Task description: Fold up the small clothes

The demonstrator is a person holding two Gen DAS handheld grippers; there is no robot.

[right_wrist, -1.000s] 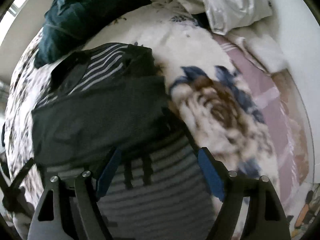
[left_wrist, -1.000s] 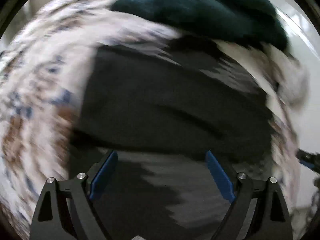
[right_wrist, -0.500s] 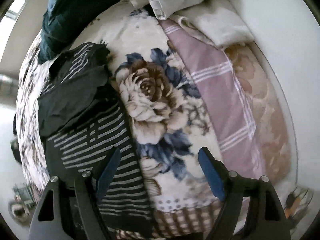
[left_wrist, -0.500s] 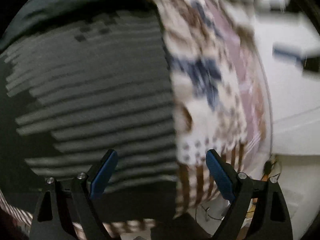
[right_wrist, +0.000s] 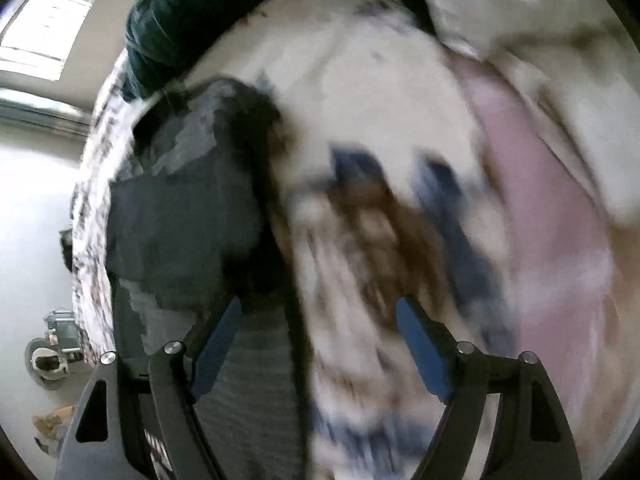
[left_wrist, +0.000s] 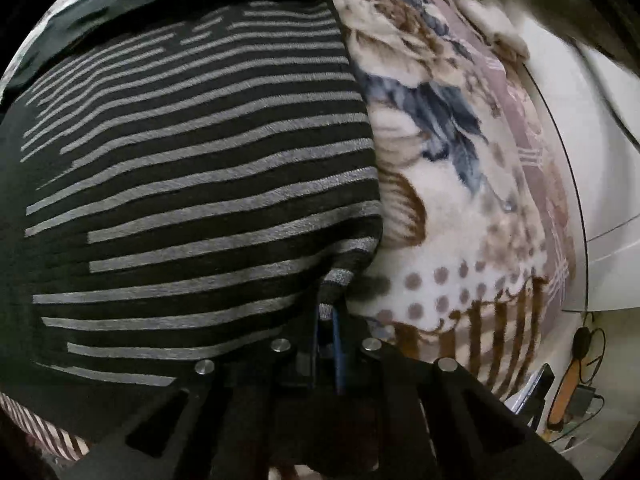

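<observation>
A home bedroom: a floral fleece blanket (left_wrist: 460, 216) covers a bed, pillows (right_wrist: 500, 4) beyond.

The striped garment (left_wrist: 192, 184) at left of the left wrist view was soft knitted cloth, matt black with faintly shiny grey bands; the floral blanket (left_wrist: 452, 208) to its right was fluffy, napped fleece; the left gripper (left_wrist: 328, 332) at bottom was matt black plastic with bright metal bolts and smooth blue pads.

a black garment with grey stripes (left_wrist: 200, 184) lies spread flat on the flowered blanket (left_wrist: 460, 208) of the bed. its near right corner is bunched and lifted slightly. a plain dark fold lies across its far part (right_wrist: 180, 220).
</observation>
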